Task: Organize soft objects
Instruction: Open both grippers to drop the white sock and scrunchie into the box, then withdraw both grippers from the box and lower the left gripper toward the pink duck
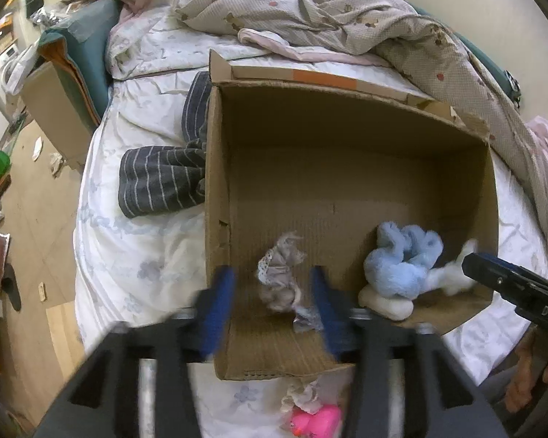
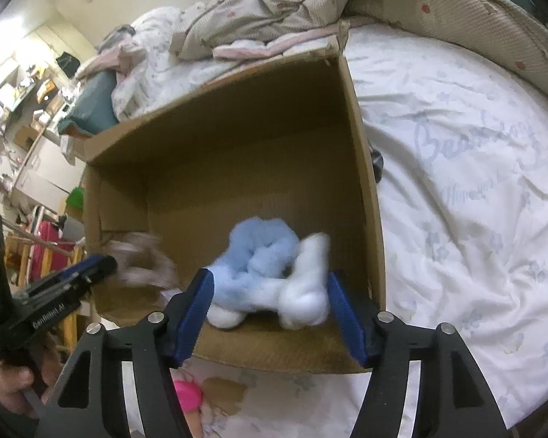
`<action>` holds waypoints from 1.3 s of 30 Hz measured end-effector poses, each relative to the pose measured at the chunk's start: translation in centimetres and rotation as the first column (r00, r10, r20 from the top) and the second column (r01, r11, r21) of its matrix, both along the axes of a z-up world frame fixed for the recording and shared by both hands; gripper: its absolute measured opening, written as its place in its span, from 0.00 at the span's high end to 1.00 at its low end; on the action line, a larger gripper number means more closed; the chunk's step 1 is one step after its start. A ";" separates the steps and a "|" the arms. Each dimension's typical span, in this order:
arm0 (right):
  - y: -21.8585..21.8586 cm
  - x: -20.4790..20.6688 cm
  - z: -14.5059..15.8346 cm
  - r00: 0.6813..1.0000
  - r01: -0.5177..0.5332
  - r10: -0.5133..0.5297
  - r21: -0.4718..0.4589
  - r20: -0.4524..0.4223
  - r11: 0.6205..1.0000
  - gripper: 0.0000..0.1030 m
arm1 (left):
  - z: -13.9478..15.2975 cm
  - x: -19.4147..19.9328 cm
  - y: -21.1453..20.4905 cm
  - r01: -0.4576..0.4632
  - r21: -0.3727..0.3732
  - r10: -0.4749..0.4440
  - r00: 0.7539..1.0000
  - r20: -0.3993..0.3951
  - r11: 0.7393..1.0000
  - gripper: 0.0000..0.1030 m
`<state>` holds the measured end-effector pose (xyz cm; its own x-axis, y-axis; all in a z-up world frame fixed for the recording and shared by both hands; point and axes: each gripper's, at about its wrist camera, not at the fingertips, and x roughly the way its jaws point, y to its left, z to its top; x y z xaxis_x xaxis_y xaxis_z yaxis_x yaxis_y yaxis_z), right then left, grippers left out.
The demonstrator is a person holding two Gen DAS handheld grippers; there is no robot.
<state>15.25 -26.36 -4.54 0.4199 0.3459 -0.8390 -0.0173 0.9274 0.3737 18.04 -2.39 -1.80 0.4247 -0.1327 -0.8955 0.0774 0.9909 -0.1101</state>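
A: Inside the cardboard box (image 1: 347, 168) on the bed (image 1: 135, 248), what lies under your left gripper (image 1: 274, 284)?

B: A grey lacy cloth (image 1: 279, 277), loose between the blue pads, which stand apart and clear of it.

A: And your right gripper (image 2: 270, 299)?

B: Its jaws are spread wide around a blue and white plush toy (image 2: 270, 273) at the box's near wall, not pressing it. A pink toy (image 1: 316, 421) lies outside the box.

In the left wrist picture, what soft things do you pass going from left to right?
Striped dark cloth on the bed → grey lacy cloth in the box → fluffy blue toy → fluffy white toy.
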 end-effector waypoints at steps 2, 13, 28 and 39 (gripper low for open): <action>-0.4 -0.2 0.4 1.000 0.009 -0.009 0.008 0.022 1.000 0.19 | 0.4 -0.1 0.0 -0.002 -0.013 0.002 1.000 0.015 1.000 0.48; -0.7 -0.3 2.1 0.992 0.045 -0.046 0.017 0.114 0.999 0.03 | 1.9 -0.4 0.0 -0.011 0.012 0.010 0.997 0.073 1.000 0.47; 0.4 -1.8 3.8 0.982 0.027 -0.035 0.047 0.185 0.999 0.00 | 4.7 -2.2 0.8 -0.053 -0.014 0.054 0.982 0.178 0.999 0.18; 1.6 -4.6 4.8 0.974 -0.001 0.000 0.006 0.225 1.000 0.00 | 5.7 -5.1 2.0 -0.060 -0.004 0.060 0.979 0.194 0.998 0.03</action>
